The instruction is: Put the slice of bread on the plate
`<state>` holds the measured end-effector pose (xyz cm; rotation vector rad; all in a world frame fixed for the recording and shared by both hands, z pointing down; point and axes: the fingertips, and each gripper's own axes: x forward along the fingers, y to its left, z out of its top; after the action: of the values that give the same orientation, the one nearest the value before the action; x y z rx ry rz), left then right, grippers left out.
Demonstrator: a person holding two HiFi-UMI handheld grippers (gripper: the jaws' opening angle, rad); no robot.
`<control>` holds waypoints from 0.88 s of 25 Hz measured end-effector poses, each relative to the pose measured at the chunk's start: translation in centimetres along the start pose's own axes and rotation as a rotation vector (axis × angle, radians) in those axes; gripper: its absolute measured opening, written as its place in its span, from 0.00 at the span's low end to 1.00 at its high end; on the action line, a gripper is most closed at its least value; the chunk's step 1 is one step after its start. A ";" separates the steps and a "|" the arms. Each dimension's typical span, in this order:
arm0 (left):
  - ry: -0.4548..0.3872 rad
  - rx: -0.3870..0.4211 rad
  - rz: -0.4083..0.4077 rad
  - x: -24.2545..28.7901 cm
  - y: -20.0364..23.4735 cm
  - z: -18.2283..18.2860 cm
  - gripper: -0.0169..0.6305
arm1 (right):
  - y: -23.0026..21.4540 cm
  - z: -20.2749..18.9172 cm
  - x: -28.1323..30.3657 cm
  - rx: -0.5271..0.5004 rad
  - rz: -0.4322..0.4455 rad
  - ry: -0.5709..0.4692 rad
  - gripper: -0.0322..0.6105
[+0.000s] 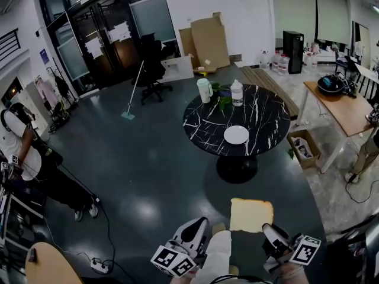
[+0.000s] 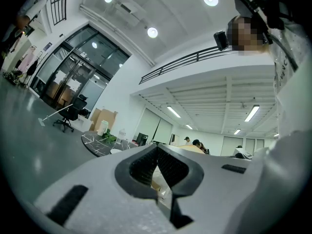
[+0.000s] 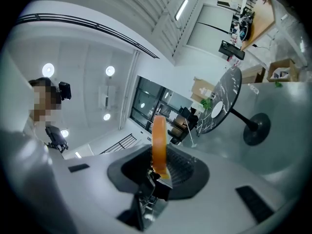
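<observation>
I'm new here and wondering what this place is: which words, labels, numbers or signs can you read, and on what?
None can be read.
Paper sheets on the glass doors: print too small.
Blue sign on the wall: too blurred.
Left marker cube, right marker cube: black-and-white patterns, no letters.
Bottle on the round table: label too small.

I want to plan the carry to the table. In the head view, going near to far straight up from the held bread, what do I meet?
slice of bread → black table, near edge → plate → water bottle → cardboard boxes against the far wall
</observation>
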<state>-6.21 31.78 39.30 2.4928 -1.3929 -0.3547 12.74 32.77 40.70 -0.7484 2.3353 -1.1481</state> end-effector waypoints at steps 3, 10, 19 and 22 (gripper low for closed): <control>0.016 -0.023 -0.024 2.1 0.5 -0.8 0.04 | -1.2 1.2 0.1 -0.010 -0.024 -0.018 0.18; 0.019 -0.033 -0.101 9.1 2.4 -0.5 0.04 | -5.0 5.1 2.1 -0.005 -0.087 -0.058 0.18; 0.039 -0.060 -0.081 14.6 8.4 0.2 0.04 | -8.4 8.8 9.3 0.004 -0.081 -0.063 0.18; 0.040 -0.059 -0.088 16.4 10.1 0.7 0.04 | -9.1 9.9 11.4 0.006 -0.082 -0.059 0.18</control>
<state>-6.04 12.55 40.73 2.5047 -1.2423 -0.3565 12.33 15.16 40.94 -0.8708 2.2700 -1.1507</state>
